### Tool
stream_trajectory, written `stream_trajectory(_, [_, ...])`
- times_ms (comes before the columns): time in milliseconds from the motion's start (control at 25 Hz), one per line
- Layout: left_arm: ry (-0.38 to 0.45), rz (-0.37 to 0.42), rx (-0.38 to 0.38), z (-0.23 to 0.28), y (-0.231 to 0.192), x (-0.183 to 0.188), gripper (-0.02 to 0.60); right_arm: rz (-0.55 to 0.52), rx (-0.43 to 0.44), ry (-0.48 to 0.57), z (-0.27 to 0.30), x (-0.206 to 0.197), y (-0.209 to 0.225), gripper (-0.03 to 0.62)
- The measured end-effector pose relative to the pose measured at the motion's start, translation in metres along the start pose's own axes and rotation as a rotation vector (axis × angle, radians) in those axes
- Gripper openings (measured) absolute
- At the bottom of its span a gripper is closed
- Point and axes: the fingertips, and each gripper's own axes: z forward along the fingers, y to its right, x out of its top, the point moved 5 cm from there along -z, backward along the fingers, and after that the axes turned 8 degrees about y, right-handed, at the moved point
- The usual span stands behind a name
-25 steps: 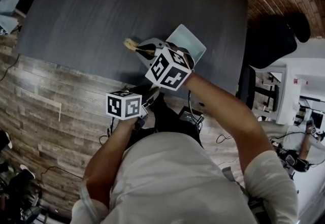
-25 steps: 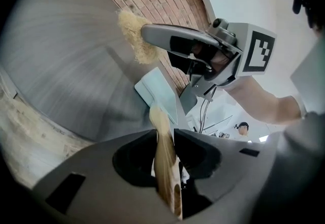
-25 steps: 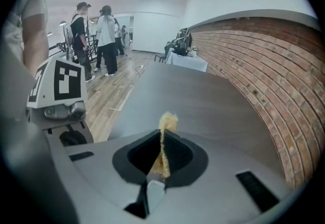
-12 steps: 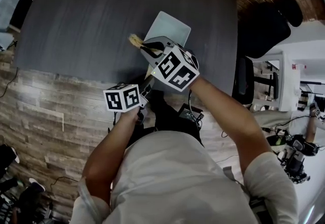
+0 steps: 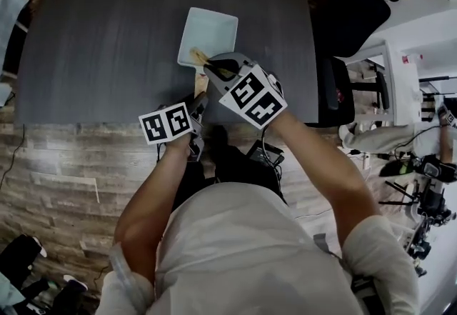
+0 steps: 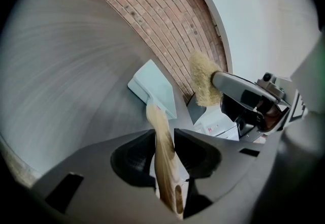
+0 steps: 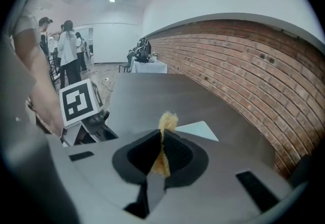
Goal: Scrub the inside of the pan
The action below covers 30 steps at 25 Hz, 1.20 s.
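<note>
Left gripper, square-marker cube, on handle

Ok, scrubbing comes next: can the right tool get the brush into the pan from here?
Probably yes. The brush in the right tool hangs over the pan's near rim, the pan is open on top, and the left tool grips only the handle.

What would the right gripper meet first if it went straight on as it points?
The right gripper holds a brush, which would likely touch the pale square pan near its corner first; depth is unclear, so it could instead meet the dark table beside it.
</note>
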Motion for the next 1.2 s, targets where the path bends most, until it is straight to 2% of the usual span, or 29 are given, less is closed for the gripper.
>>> stream_trajectory(320, [-0.103, 0.056, -0.072, 0.018, 0.025, -0.016, 0.136, 0.065, -0.069, 0.006, -0.043, -0.019, 0.011, 0.031])
stream_trajectory(520, [-0.088, 0.094, -0.112, 0.015, 0.035, -0.022, 0.217, 0.129, -0.097, 0.030, -0.072, -0.043, 0.025, 0.031])
stream_trajectory(840, [0.061, 0.101, -0.083, -0.036, 0.049, -0.026, 0.235, 0.213, -0.125, 0.059, -0.132, -0.083, 0.020, 0.031])
stream_trajectory(1080, [0.230, 0.098, -0.039, -0.091, 0.073, -0.025, 0.233, 0.232, -0.139, 0.096, -0.177, -0.099, 0.013, 0.031])
stream_trajectory(1120, [0.264, 0.084, -0.048, -0.102, 0.081, -0.030, 0.228, 0.238, -0.142, 0.107, -0.187, -0.100, 0.008, 0.031])
stream_trajectory(1200, [0.337, 0.058, -0.114, -0.122, 0.103, -0.042, 0.181, 0.251, -0.147, 0.132, -0.206, -0.104, -0.003, 0.031])
